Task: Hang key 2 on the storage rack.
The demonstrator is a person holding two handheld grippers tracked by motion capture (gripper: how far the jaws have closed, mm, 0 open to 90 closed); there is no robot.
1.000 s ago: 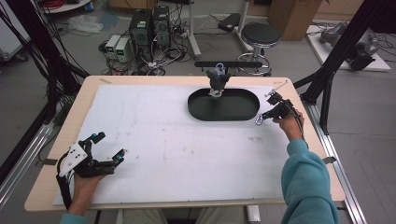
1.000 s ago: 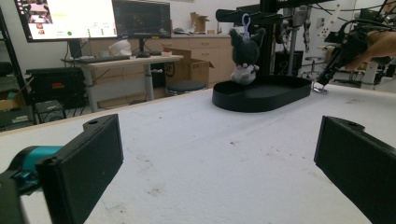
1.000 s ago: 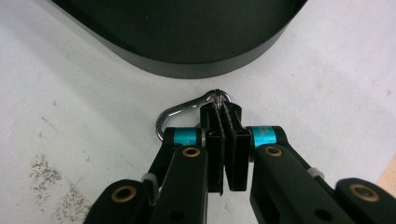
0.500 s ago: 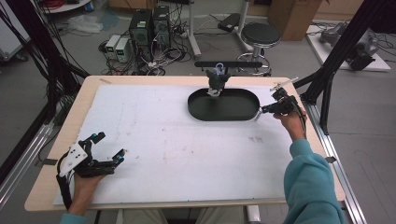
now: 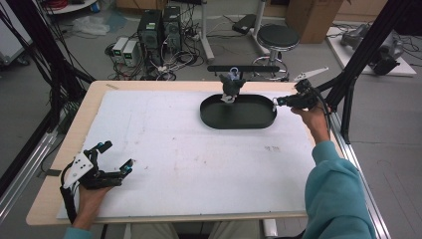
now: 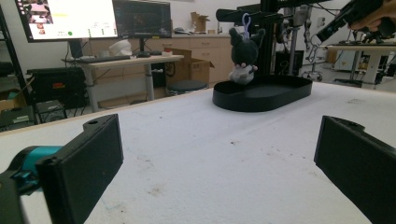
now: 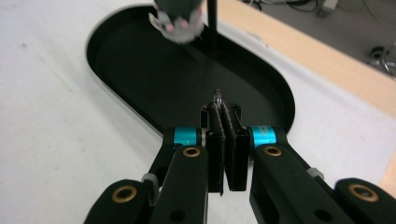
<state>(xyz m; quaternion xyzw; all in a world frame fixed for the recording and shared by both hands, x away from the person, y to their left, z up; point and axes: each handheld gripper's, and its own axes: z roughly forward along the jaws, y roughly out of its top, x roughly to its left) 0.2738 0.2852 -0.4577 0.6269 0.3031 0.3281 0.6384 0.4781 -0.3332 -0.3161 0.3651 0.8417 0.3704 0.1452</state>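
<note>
In the high view, the right gripper (image 5: 275, 101) hangs at the right end of the black tray (image 5: 238, 119), and its jaws are pressed together on a small metal piece, maybe a clip or ring; what it is exactly cannot be told. Compared with a second ago, this hand is higher and a little closer to the tray, so the small piece seems to be on its way to the tray or to the plush toy (image 5: 230, 87), which hangs by its loop from a black stand at the far rim. The left gripper (image 5: 115, 158) rests at the near left corner of the white table (image 5: 164, 149), in the same place as before, with jaws spread and nothing between them. In the left gripper view, the two wide jaws frame the bare table, and the toy (image 6: 243, 57) and tray (image 6: 263, 92) stand well apart, far ahead. In the right gripper view, the closed jaws pinch the thin metal piece (image 7: 217, 97) above the tray floor (image 7: 159, 70), and the toy's feet (image 7: 180, 23) hang at the top, apart from the gripper. The placing is likely not yet done.
</note>
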